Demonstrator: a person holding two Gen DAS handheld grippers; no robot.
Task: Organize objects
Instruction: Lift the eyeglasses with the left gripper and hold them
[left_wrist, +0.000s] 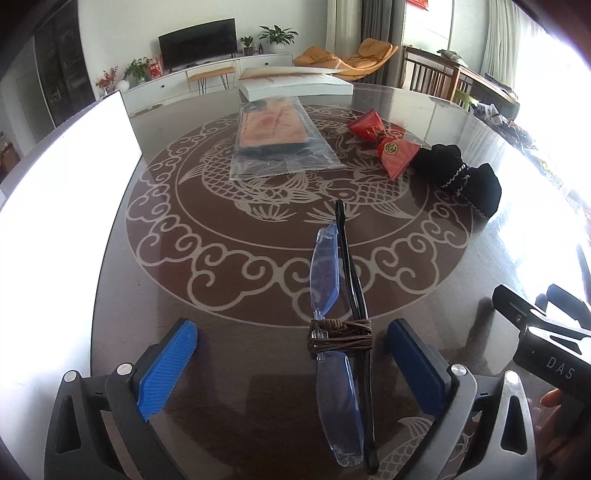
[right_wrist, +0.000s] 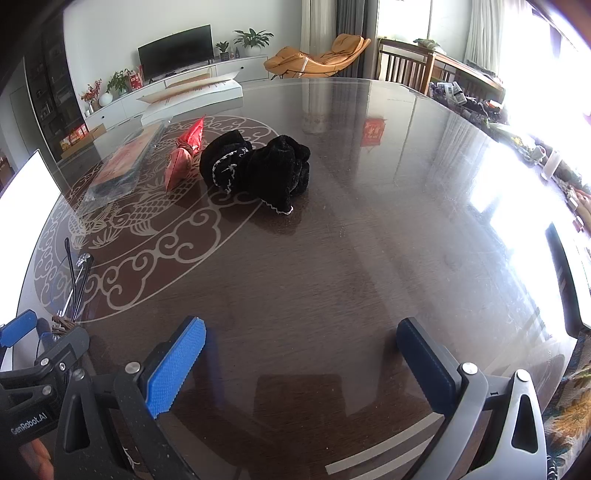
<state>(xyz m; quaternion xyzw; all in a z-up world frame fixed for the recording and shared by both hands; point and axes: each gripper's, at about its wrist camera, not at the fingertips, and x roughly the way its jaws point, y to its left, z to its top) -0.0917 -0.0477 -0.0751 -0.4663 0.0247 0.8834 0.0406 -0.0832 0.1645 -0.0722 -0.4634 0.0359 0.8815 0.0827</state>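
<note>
Folded glasses (left_wrist: 338, 295) with blue lenses, black arms and a brown cord wound round the bridge lie on the dark glass table (left_wrist: 236, 369). My left gripper (left_wrist: 291, 332) stands open around them. The blue pads (left_wrist: 166, 369) do not touch the glasses, which lie nearer the right finger. In the right wrist view the glasses (right_wrist: 77, 280) show at the far left beside the left gripper's body (right_wrist: 40, 354). My right gripper (right_wrist: 303, 328) is open over bare table with nothing between its fingers.
A black fuzzy cloth (right_wrist: 258, 170), a red wrapped packet (left_wrist: 384, 144) and a plastic-bagged flat item (left_wrist: 280, 136) lie further back on the table. A white box (left_wrist: 295, 86) sits at the far edge. A bright white board (left_wrist: 66, 177) stands at the left.
</note>
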